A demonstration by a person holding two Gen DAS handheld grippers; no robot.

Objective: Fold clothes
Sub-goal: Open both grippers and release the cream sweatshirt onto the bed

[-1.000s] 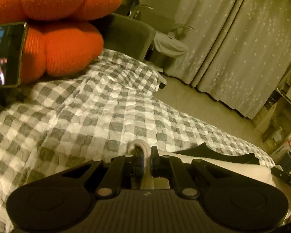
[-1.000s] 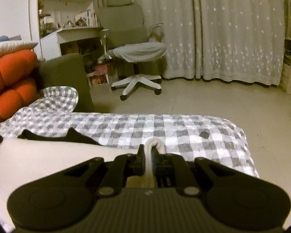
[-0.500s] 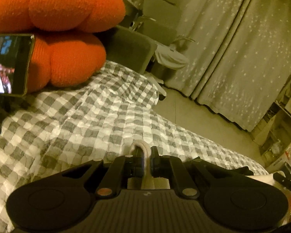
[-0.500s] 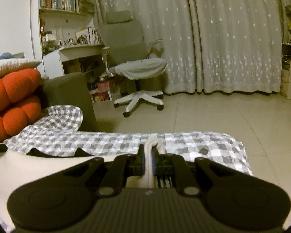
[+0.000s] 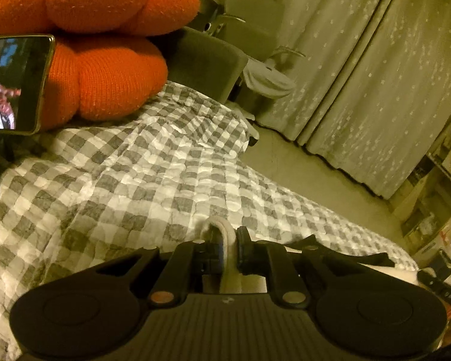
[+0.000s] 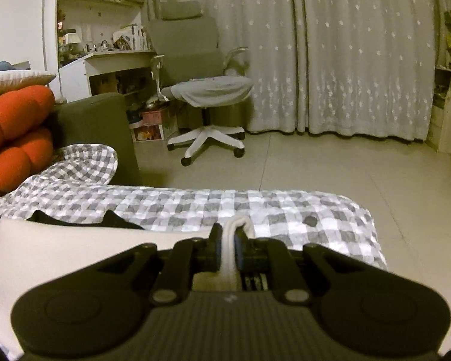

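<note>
Grippers shown from both wrist views, each clamped on a pinch of a cream garment [image 6: 60,249]. The left gripper [image 5: 225,251] had its jaws drawn nearly together on a doubled fold of cloth that looped out beyond the tips; the right gripper [image 6: 228,246] held a like fold, a white band standing upright between its jaws. The garment lay stretched between the two, over a checked quilt [image 5: 141,180] on the bed; in the right view it spread as a pale sheet from 9 o'clock toward the jaws, and in the left view only a strip of it showed at 4 o'clock. A black item [image 6: 75,221] lay at its far edge, partly under it; whether it was part of the same garment could not be told. An orange cushion [image 5: 99,60] sat at 11 o'clock in the left view, with a phone [image 5: 15,84] propped at 9 o'clock; a desk chair [image 6: 204,90] stood at 12 o'clock in the right view before the curtains [image 6: 360,51]. The cloth appeared light, soft and limp, with no stiffness of its own, so it would likely sag between the holds unless kept taut. It looked thick enough to bunch in the jaws and unlikely to slip or tear. Hold was best taken at an edge or corner, as here, with both sides at an even height so that the fold would fall straight.
</note>
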